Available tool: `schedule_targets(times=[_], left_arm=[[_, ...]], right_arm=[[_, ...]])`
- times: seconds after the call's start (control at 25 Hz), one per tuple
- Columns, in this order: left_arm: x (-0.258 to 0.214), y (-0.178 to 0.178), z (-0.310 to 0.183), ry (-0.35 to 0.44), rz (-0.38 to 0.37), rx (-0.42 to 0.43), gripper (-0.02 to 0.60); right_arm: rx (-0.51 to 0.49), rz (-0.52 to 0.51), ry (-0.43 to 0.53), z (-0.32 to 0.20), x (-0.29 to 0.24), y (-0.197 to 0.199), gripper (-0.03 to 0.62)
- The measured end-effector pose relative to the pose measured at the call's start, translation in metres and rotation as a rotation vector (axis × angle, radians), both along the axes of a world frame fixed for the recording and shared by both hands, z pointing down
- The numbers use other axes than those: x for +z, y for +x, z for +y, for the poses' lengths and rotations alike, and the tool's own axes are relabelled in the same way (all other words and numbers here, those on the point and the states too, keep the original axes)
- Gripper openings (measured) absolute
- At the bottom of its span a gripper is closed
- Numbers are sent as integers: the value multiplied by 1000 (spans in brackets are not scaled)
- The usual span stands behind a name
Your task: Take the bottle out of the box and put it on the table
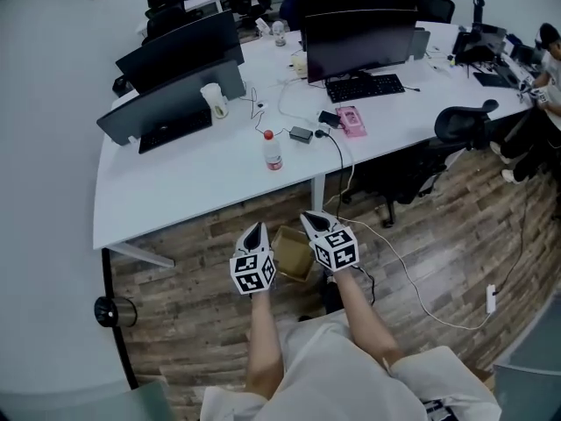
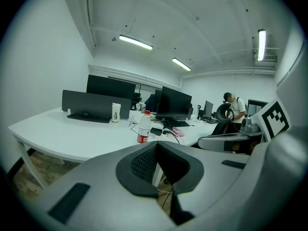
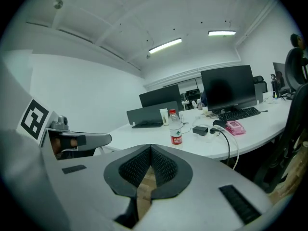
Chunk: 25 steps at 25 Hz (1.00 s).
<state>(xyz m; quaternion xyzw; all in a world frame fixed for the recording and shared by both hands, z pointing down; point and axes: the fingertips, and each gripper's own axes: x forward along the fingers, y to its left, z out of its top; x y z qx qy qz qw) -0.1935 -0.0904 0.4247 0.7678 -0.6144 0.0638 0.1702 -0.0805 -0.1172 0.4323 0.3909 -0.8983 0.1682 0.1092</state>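
A clear plastic bottle [image 1: 273, 150] with a red cap and red label stands upright on the white table [image 1: 193, 182]. It also shows ahead in the left gripper view as the bottle [image 2: 143, 127] and in the right gripper view as the bottle [image 3: 175, 127]. An open cardboard box [image 1: 296, 251] sits on the wooden floor, just in front of the table edge. My left gripper [image 1: 255, 229] and right gripper [image 1: 312, 220] hover side by side over the box. The left gripper [image 2: 156, 146] is shut with nothing in it, and the right gripper [image 3: 151, 148] is too.
On the table are dark monitors [image 1: 359, 38], a keyboard [image 1: 364, 86], a cup [image 1: 215, 100], a pink device [image 1: 351, 120] and a power brick with cables [image 1: 302, 133]. A black office chair [image 1: 460, 125] stands to the right. A person [image 2: 236, 106] sits farther off.
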Motion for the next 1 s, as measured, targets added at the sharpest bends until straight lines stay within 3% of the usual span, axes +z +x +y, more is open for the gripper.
schedule_targets(times=[0.12, 0.4, 0.52, 1.0], left_arm=[[5, 8, 1, -1, 37, 10, 14], [13, 4, 5, -36, -43, 25, 14], [12, 2, 5, -32, -22, 20, 14], [16, 3, 9, -30, -77, 20, 14]], right_arm=[[0, 28, -3, -2, 4, 11, 37], [-4, 18, -35, -1, 7, 4, 37], [-9, 20, -29, 1, 5, 2, 37], [12, 24, -22, 2, 6, 10, 37]])
